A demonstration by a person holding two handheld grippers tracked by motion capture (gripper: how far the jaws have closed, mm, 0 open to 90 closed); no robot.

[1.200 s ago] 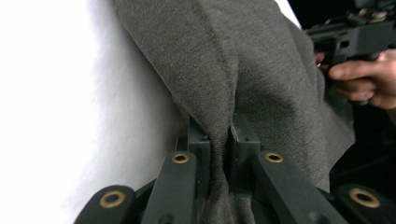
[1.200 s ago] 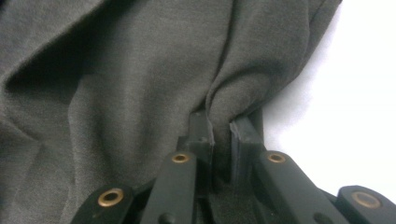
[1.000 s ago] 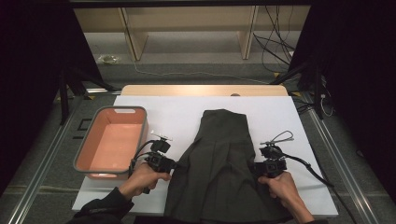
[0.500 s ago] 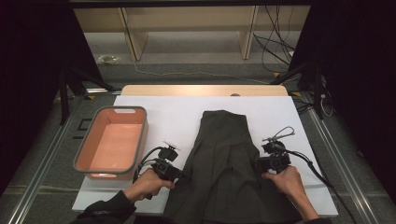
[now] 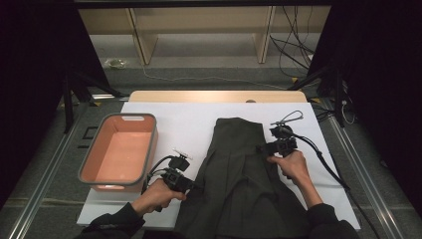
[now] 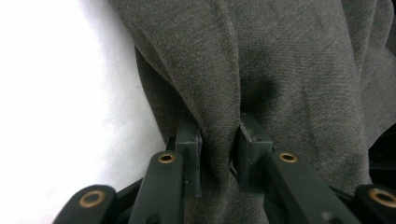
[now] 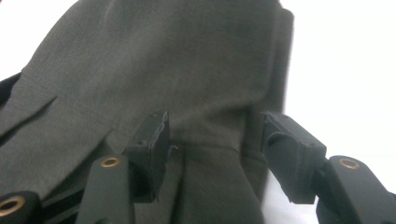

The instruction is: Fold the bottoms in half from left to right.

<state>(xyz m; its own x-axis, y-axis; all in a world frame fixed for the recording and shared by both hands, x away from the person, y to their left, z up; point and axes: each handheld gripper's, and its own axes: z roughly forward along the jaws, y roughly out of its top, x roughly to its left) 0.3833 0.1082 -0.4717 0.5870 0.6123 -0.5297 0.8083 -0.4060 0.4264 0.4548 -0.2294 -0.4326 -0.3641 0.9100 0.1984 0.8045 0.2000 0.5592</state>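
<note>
A dark grey garment [image 5: 239, 169] lies spread on the white table [image 5: 179, 119], its narrow end pointing away from the person. My left gripper [image 5: 196, 186] is at the garment's left edge. In the left gripper view a fold of the cloth [image 6: 280, 70] is pinched between its pads [image 6: 218, 140]; the jaws have just been opening slightly. My right gripper [image 5: 261, 148] hovers at the garment's right edge, farther up. Its jaws [image 7: 215, 135] have just been opening and stand apart, with the cloth [image 7: 163, 60] lying loose between them.
A pink tub [image 5: 149, 144] sits on the left part of the table, close to my left hand. Cables trail from both grippers across the table. Wooden shelving and loose cords stand beyond the table's far edge.
My right gripper has let go of the cloth, opened, and moved away from the person along the garment's right edge. The left gripper has stayed almost where it was, holding the fold.
</note>
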